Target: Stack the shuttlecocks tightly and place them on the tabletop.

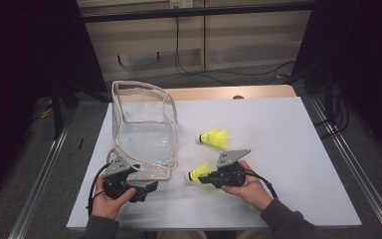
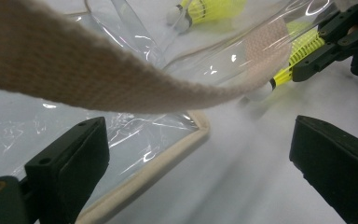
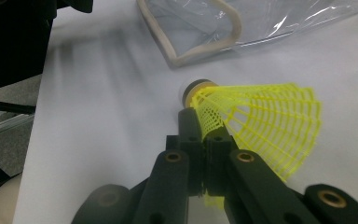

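I am working at a white table (image 1: 278, 149), and the biggest thing on it is the clear plastic bag (image 1: 144, 132) with its beige webbing trim, standing open at my left. My left gripper (image 1: 149, 188) is sitting just beside the bag's near corner with its jaws standing wide apart and nothing between them. My right gripper (image 1: 205, 178) is pinching the skirt of a yellow shuttlecock (image 1: 199, 174), jaws closed tight on the mesh, the white cork end pointing toward the bag. A second yellow shuttlecock (image 1: 214, 138) is lying loose farther out, near the bag but apart from it.

I am judging the shuttlecock to be nearly weightless and springy: the plastic mesh skirt (image 3: 261, 121) flexes under pressure, so a hard squeeze could deform it. A hold low on the skirt near the cork (image 3: 193, 88) looks the firmest spot. The bag looks limp and slick, likely to slump when nudged.

The right gripper view is showing the jaws biting the mesh edge, which the high view leaves vague. The left gripper view is showing the bag's strap (image 2: 98, 79) draped across above my open jaws.
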Tool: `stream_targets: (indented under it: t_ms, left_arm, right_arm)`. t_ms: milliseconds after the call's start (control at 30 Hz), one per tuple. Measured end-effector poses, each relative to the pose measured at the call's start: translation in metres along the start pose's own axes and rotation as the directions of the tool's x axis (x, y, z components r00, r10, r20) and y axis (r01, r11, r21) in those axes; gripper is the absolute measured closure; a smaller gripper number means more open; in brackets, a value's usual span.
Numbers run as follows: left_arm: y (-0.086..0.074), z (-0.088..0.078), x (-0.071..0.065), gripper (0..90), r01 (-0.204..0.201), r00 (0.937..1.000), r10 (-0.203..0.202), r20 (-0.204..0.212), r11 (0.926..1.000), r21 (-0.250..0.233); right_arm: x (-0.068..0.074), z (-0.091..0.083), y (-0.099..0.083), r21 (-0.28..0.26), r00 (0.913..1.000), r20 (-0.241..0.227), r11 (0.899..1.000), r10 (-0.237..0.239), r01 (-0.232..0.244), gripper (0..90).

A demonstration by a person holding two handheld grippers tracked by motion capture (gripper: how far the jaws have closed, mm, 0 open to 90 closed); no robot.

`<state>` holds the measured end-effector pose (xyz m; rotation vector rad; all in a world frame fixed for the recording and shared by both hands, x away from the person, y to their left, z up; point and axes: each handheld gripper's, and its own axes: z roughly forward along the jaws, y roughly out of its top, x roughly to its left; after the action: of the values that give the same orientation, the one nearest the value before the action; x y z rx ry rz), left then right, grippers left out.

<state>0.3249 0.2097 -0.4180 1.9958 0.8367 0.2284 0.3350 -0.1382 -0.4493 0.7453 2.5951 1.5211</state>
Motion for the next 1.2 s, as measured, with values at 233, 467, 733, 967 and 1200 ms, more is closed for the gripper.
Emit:
stream_targets:
  t_ms: [233,467,733,967,1200]
  left_arm:
    - [0.0,0.0,0.0,4.8,0.005,1.0,-0.005,0.001,1.0,-0.001]
    - [0.0,0.0,0.0,4.8,0.006,1.0,-0.006,-0.001,1.0,-0.003]
    - [0.0,-0.001,0.0,4.8,0.006,1.0,-0.006,-0.002,1.0,-0.005]
    - [0.0,-0.001,0.0,4.8,0.006,1.0,-0.006,-0.002,1.0,-0.004]
    - [0.0,-0.001,0.0,4.8,0.006,1.0,-0.006,-0.003,1.0,-0.001]
  right_arm:
    - [-0.003,-0.005,0.0,-0.016,0.9999,0.008,1.0,0.013,-0.013,89.0]
    - [-0.006,-0.012,0.001,-0.033,0.9997,0.014,0.999,0.02,-0.019,89.1]
    - [-0.01,-0.019,0.001,-0.041,0.999,0.03,0.999,0.032,-0.031,89.1]
    - [-0.014,-0.027,0.0,-0.049,0.9981,0.047,0.998,0.038,-0.036,89.1]
    - [-0.018,-0.034,-0.001,-0.052,0.9972,0.058,0.998,0.047,-0.044,89.2]
